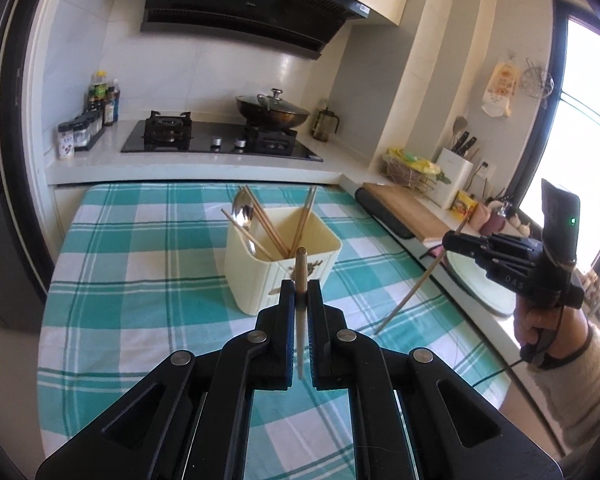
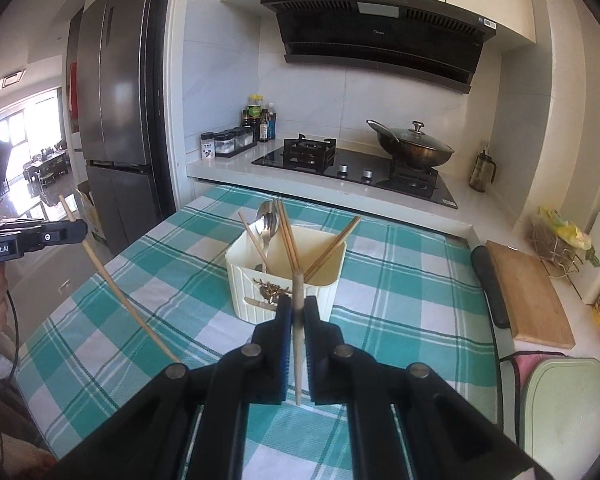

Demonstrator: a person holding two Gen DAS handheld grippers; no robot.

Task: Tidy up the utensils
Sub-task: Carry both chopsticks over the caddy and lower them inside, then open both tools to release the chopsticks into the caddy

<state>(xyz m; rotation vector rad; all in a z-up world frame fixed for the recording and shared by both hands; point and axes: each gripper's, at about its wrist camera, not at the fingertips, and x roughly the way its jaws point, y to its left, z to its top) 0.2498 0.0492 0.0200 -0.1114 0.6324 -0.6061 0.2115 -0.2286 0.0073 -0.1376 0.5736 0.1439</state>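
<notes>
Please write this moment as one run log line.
left gripper: shut on chopstick | right gripper: shut on chopstick | holder: ahead

Black plastic left hand-held gripper, silver pivot screws, blue pads. Right hand-held gripper: black, "DAS" lettering, green LED, black cable. Cream knit sleeve.

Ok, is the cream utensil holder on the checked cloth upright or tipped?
Upright. The utensil holder stands flat on the checked cloth, mouth up, with chopsticks and a spoon leaning inside.
</notes>
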